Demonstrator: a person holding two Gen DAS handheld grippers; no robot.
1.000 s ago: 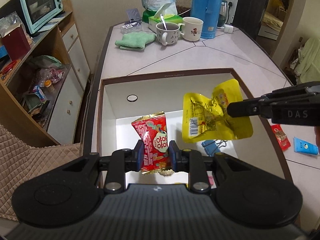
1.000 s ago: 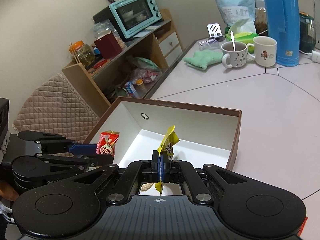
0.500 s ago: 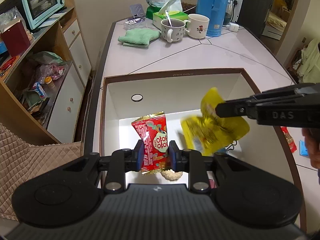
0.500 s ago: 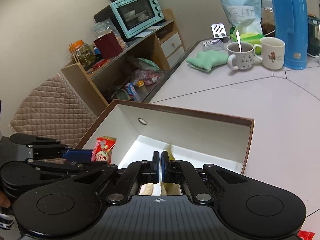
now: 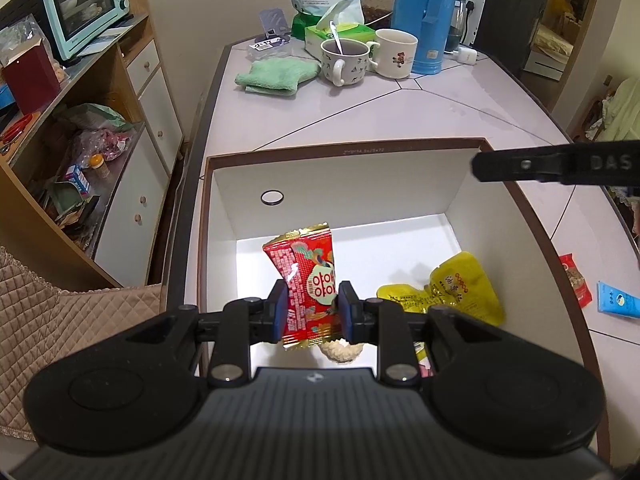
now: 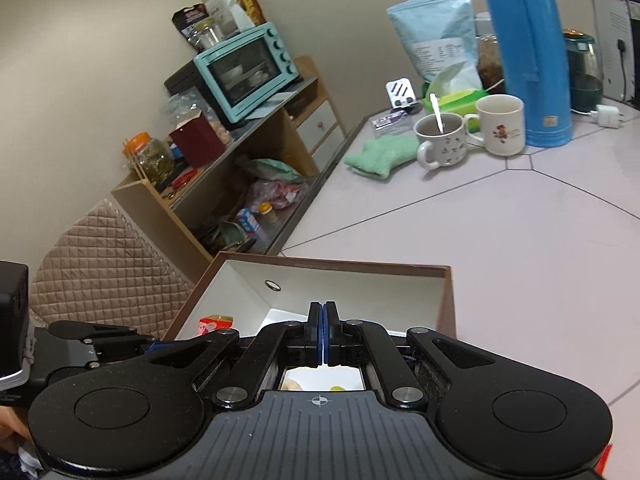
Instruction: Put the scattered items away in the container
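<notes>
A brown box with white inside [image 5: 344, 148] stands on the table; it also shows in the right wrist view [image 6: 446, 300]. My left gripper [image 5: 311, 307] is shut on a red snack packet [image 5: 308, 280] and holds it above the box floor. A yellow packet [image 5: 448, 290] lies inside the box at the right, next to a pale puffed snack [image 5: 342, 353]. My right gripper [image 6: 323, 330] is shut and empty above the box; it also shows in the left wrist view [image 5: 478, 168] over the right rim. The red packet's top shows in the right wrist view [image 6: 214, 323].
Outside the box at the right lie a red sachet [image 5: 576, 278] and a blue packet [image 5: 618, 300]. At the table's far end are a green cloth [image 5: 276, 76], two mugs [image 5: 348, 60], a blue thermos [image 5: 426, 12] and a tissue box [image 5: 340, 32]. A shelf unit [image 5: 80, 128] stands left.
My right gripper let go of the yellow packet, which fell into the box. The right gripper then rose and drew back to the right. My left gripper kept holding the red packet.
</notes>
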